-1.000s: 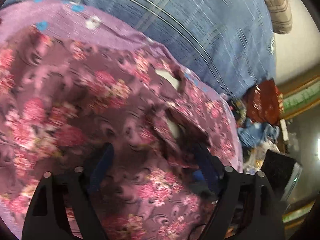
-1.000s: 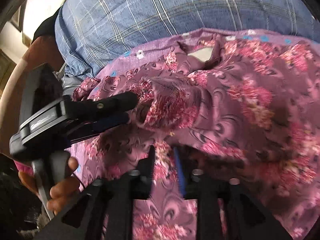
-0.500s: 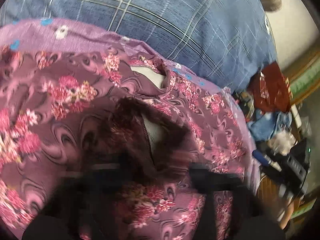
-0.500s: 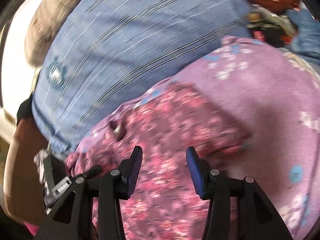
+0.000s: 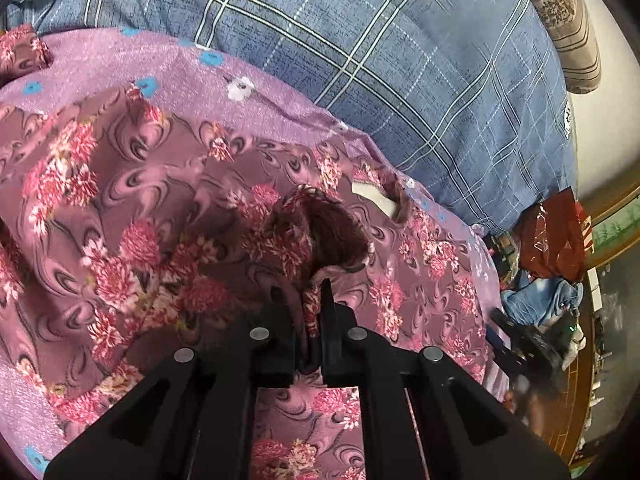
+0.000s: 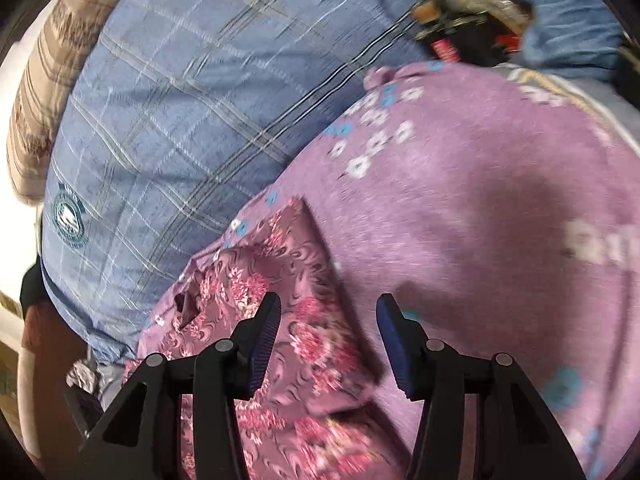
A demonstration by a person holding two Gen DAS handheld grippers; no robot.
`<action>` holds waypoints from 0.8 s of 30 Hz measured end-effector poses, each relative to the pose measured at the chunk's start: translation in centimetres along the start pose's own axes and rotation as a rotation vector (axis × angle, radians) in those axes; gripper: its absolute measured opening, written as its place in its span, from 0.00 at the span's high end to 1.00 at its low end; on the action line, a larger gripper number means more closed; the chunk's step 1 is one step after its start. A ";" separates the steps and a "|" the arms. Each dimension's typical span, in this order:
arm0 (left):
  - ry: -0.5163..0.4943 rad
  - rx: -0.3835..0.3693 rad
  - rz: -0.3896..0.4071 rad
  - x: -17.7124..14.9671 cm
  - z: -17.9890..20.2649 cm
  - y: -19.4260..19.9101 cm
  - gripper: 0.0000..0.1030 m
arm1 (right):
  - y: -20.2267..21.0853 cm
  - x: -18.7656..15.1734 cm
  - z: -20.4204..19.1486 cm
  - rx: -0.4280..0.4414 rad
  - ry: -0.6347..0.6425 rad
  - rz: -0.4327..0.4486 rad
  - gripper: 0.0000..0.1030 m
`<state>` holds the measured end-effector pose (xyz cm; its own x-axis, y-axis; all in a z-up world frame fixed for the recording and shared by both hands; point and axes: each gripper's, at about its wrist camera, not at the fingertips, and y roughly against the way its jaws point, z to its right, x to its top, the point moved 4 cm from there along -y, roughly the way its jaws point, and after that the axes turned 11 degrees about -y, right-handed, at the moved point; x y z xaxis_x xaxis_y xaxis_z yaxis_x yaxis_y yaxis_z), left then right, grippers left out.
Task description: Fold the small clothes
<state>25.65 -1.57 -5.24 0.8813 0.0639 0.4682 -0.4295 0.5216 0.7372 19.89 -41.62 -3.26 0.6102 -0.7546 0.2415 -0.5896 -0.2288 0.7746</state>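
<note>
A small maroon garment with pink flowers (image 5: pixel 152 208) lies on a lilac cloth (image 5: pixel 168 64) with small blue and white flowers. My left gripper (image 5: pixel 306 300) is shut on a raised fold of the garment near its neck opening (image 5: pixel 376 200). In the right wrist view the garment (image 6: pixel 280 280) shows at lower left on the lilac cloth (image 6: pixel 460 208). My right gripper (image 6: pixel 328 312) is open and empty above the garment's edge.
A blue checked bedsheet (image 5: pixel 380 48) lies beyond the lilac cloth and also shows in the right wrist view (image 6: pixel 180 100). A striped brown pillow (image 5: pixel 568 20) sits at the far corner. Clutter, with a dark red bag (image 5: pixel 556 236) and blue cloth (image 5: pixel 540 300), lies off the bed's right side.
My left gripper has closed on a fold of the garment. My right gripper has let go of the garment, opened and swung away to the right over the lilac cloth.
</note>
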 end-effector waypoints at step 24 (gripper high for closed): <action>-0.045 0.183 -0.041 -0.8 -0.1 -1.6 0.50 | -0.8 -7.7 -11.1 0.048 0.352 -0.055 0.84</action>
<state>25.66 -2.42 -6.83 0.8911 0.0056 0.4539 -0.4253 0.3594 0.8306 21.54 -28.87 0.75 0.7818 -0.4841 0.3930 -0.5697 -0.2981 0.7659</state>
